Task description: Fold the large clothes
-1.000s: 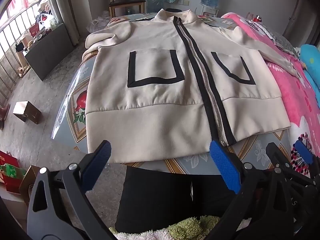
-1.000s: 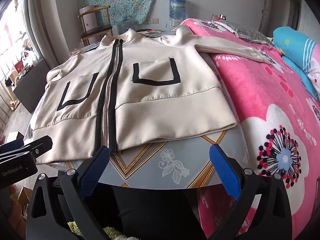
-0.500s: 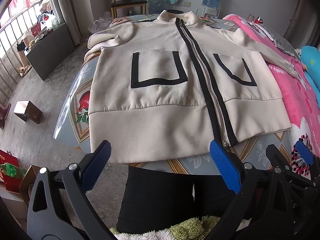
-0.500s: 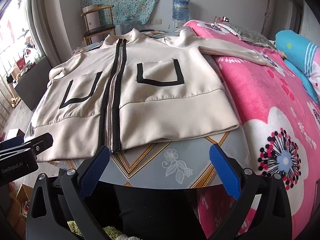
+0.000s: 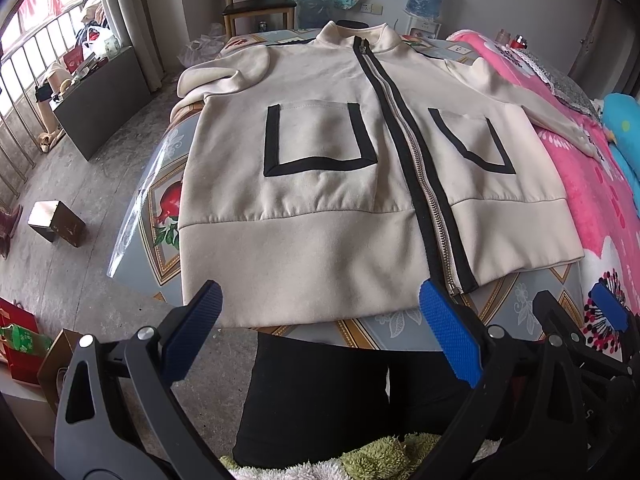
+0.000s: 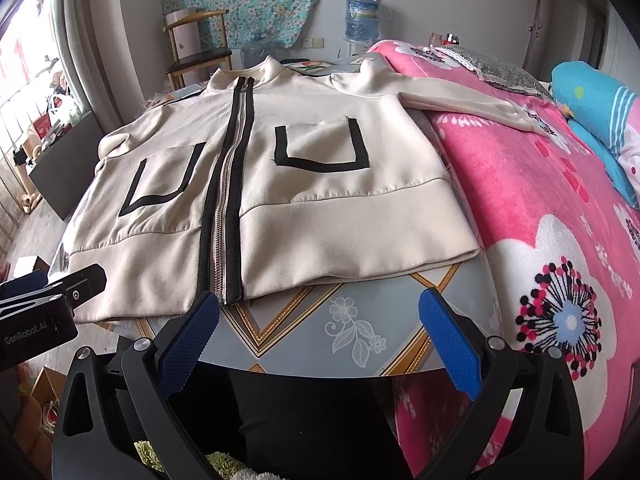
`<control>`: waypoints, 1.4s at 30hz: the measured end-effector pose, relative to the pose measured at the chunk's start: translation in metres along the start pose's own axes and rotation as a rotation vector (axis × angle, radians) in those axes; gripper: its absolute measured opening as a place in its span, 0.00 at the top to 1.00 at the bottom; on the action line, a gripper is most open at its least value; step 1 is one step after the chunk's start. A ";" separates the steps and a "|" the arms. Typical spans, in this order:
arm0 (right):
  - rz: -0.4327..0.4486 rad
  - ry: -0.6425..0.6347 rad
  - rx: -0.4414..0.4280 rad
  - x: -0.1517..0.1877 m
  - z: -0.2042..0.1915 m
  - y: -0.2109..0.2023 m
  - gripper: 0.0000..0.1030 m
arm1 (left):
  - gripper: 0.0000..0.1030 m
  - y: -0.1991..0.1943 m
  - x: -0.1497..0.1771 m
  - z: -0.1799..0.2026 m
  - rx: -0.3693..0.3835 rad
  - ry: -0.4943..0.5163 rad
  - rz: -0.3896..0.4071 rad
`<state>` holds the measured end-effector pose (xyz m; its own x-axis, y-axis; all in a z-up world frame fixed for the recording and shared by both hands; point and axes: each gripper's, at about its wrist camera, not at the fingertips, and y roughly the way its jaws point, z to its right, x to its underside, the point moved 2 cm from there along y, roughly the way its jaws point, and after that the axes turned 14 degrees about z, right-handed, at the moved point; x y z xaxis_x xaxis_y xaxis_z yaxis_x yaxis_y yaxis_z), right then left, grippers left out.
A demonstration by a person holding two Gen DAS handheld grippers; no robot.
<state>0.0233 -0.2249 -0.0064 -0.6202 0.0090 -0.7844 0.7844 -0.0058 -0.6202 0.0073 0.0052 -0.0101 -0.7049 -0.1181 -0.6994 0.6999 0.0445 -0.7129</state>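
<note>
Jacket (image 5: pixel 336 216) flat on table (image 6: pixel 360 320), bed (image 6: pixel 560 220) alongside.

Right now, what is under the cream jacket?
The cream jacket lies on a patterned table, its right sleeve on the pink blanket. Anything beneath the fabric is hidden.

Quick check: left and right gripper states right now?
Left gripper: open, holding nothing, short of the jacket hem.
Right gripper: open, holding nothing.

A cream jacket (image 5: pixel 360 184), zipped shut, is spread flat on the worktop (image 5: pixel 404 326) across the middle of the frame. The left tongs (image 5: pixel 320 312) are held wide apart at the lower edge, just short of the hem.
</note>
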 end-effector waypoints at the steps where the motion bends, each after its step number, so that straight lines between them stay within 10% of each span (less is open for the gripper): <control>1: 0.001 0.001 0.000 0.000 0.000 0.000 0.05 | 0.07 0.000 0.001 0.001 0.001 -0.001 0.001; 42: 0.053 -0.062 0.025 -0.026 -0.009 0.013 0.05 | 0.07 0.020 -0.021 -0.019 -0.010 -0.028 0.025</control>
<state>0.0493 -0.2157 0.0060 -0.5780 -0.0540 -0.8143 0.8160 -0.0297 -0.5773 0.0337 0.0270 -0.0106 -0.6836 -0.1442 -0.7155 0.7160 0.0576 -0.6957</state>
